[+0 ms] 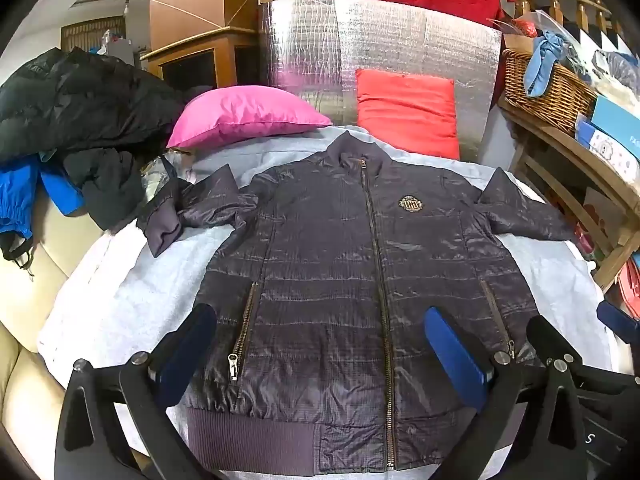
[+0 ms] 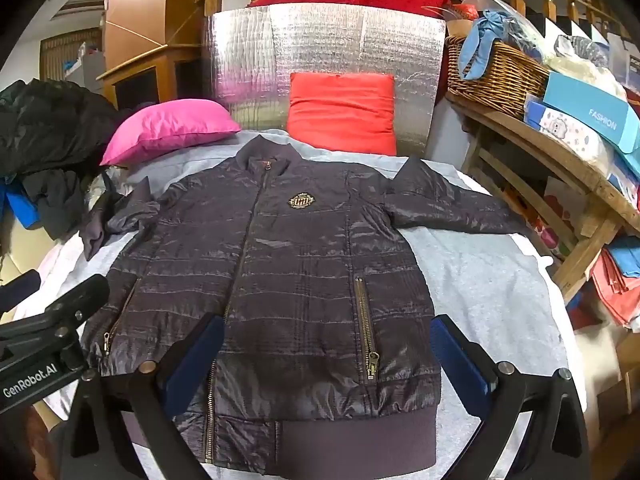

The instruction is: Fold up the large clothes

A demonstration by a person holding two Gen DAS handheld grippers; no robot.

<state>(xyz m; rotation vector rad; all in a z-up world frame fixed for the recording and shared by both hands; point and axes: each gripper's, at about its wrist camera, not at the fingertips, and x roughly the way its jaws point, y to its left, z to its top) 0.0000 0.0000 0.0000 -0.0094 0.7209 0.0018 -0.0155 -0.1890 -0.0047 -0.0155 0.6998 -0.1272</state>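
A dark grey quilted jacket (image 1: pixel 352 264) lies flat, front up and zipped, on a pale grey blanket (image 1: pixel 132 292); it also shows in the right wrist view (image 2: pixel 280 272). Its right sleeve (image 2: pixel 444 204) lies spread out; the left sleeve (image 1: pixel 192 208) is bunched and folded. My left gripper (image 1: pixel 320 344) is open and empty, hovering above the jacket's hem on the left half. My right gripper (image 2: pixel 328 360) is open and empty above the hem on the right half. The right gripper also shows at the right edge of the left wrist view (image 1: pixel 560 344).
A pink pillow (image 1: pixel 244 114) and a red pillow (image 1: pixel 408 112) lie beyond the collar against a silver foil panel (image 1: pixel 400 40). Dark and blue clothes (image 1: pixel 72 120) are piled left. A wooden shelf with a wicker basket (image 2: pixel 492 76) and boxes stands right.
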